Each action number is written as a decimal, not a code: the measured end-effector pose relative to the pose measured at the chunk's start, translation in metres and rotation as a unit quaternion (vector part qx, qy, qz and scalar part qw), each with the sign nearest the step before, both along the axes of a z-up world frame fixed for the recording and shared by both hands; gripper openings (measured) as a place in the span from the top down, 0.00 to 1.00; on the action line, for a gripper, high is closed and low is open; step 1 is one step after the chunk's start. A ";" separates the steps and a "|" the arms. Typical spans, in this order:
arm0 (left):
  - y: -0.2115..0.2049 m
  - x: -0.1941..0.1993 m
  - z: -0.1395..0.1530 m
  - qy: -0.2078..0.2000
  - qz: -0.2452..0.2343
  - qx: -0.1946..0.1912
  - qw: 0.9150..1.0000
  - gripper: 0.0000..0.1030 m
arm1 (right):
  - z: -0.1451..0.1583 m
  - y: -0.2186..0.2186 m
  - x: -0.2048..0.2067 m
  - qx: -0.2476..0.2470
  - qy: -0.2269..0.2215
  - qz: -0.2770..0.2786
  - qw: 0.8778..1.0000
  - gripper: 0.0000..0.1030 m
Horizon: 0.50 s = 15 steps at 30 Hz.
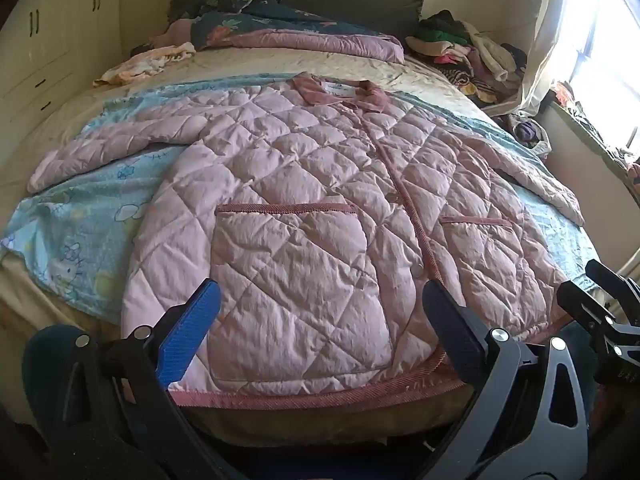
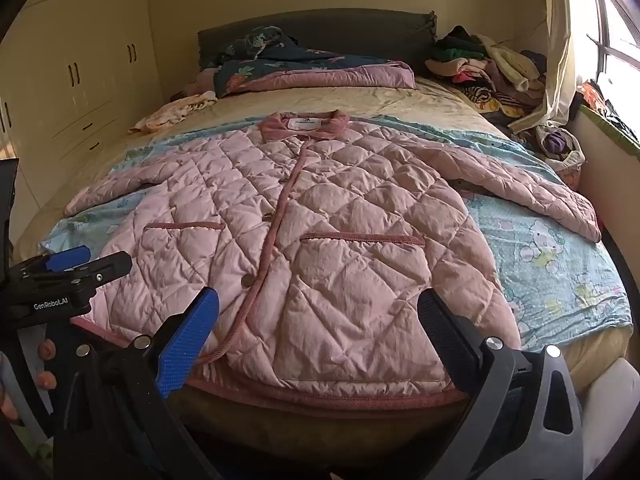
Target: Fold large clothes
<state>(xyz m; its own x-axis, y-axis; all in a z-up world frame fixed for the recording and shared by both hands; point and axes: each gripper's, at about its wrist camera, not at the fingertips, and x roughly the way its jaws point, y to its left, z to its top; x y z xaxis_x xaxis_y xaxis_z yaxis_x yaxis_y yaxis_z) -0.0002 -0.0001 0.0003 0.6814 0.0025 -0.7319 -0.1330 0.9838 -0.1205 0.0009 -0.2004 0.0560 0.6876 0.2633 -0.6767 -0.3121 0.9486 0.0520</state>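
A pink quilted jacket lies flat and buttoned on the bed, front up, collar at the far end, both sleeves spread out to the sides. It also shows in the right wrist view. Its hem lies at the near bed edge. My left gripper is open and empty, above the hem on the jacket's left half. My right gripper is open and empty, above the hem on the right half. The right gripper also shows at the right edge of the left view; the left gripper shows at the left of the right view.
A light blue cartoon sheet lies under the jacket on the bed. Folded bedding sits by the headboard. A heap of clothes lies at the far right corner. Wardrobes stand on the left, a window on the right.
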 end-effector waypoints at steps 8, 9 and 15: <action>-0.001 0.001 0.002 -0.001 0.003 0.001 1.000 0.08 | 0.001 0.000 -0.001 0.003 0.000 0.000 1.000 0.04; 0.000 0.000 0.000 -0.001 -0.001 -0.001 1.000 0.08 | 0.000 0.001 -0.002 0.003 0.000 0.000 1.000 0.04; -0.001 0.002 -0.001 0.000 0.000 -0.001 1.000 0.08 | 0.002 0.000 -0.002 0.003 -0.001 0.001 1.000 0.04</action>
